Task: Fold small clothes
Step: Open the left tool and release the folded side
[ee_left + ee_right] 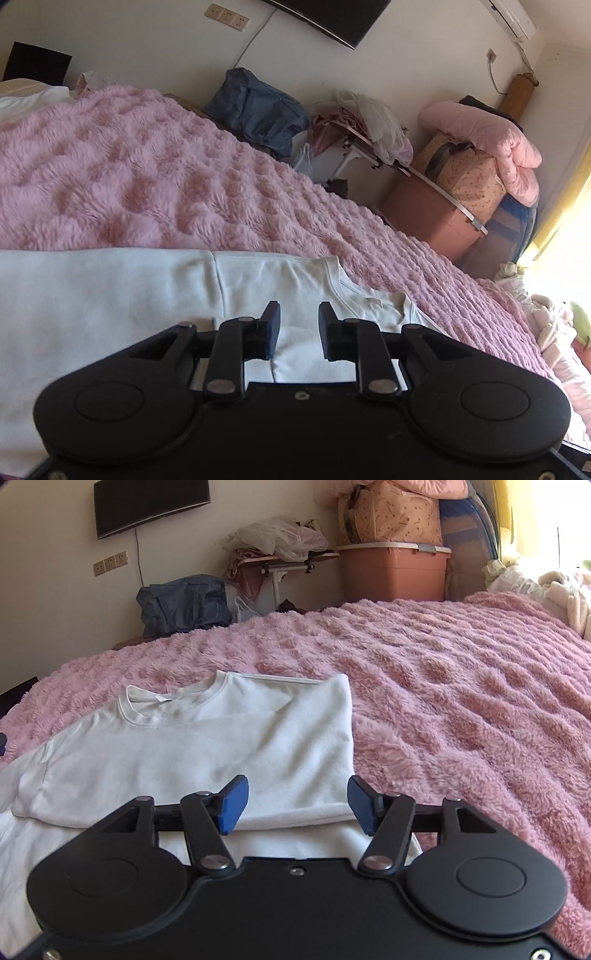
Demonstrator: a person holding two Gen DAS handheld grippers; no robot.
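Note:
A white sweatshirt (207, 746) lies flat on the pink fluffy blanket (461, 686), its right side folded inward and its round collar (147, 705) toward the far end. My right gripper (298, 799) hovers over the shirt's near folded edge, jaws wide apart with nothing between the blue pads. In the left wrist view the same white sweatshirt (110, 295) spreads across the blanket (147, 166). My left gripper (299, 328) sits just above the cloth, open by a narrow gap, and nothing is pinched between its pads.
Beyond the bed's far edge stand a blue bag (184, 603), a small side table with clothes and plastic (280, 554), an orange storage bin (393, 572) under bundled bedding, and a wall-mounted screen (147, 506). Pale clothes (554, 590) pile at the right by the bright window.

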